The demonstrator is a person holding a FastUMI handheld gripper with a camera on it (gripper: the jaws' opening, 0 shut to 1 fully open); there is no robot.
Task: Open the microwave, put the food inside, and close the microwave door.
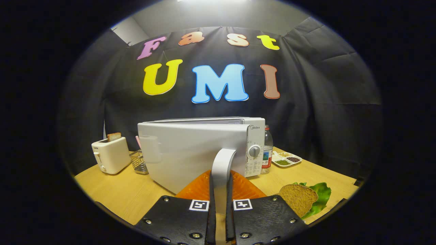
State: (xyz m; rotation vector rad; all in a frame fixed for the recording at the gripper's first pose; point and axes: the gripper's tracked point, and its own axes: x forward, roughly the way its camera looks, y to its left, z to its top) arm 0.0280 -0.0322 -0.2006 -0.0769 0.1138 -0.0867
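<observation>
A white microwave (252, 136) stands on the wooden table (112, 190), its door (184, 153) swung partly out toward me. My gripper (220, 204) is shut on the door's curved handle (223, 163), which runs down between the two fingers. Just right of the fingers lies the food: a slice of brown bread (299, 198) resting on a green lettuce leaf (322, 192). An orange mat (201, 189) shows under the door, just ahead of the fingers.
A white toaster (110, 154) with a bread slice stands left of the microwave, and a wire basket (139, 161) sits beside it. A water bottle (267, 149) and a divided white dish of grains (286, 159) are to the microwave's right.
</observation>
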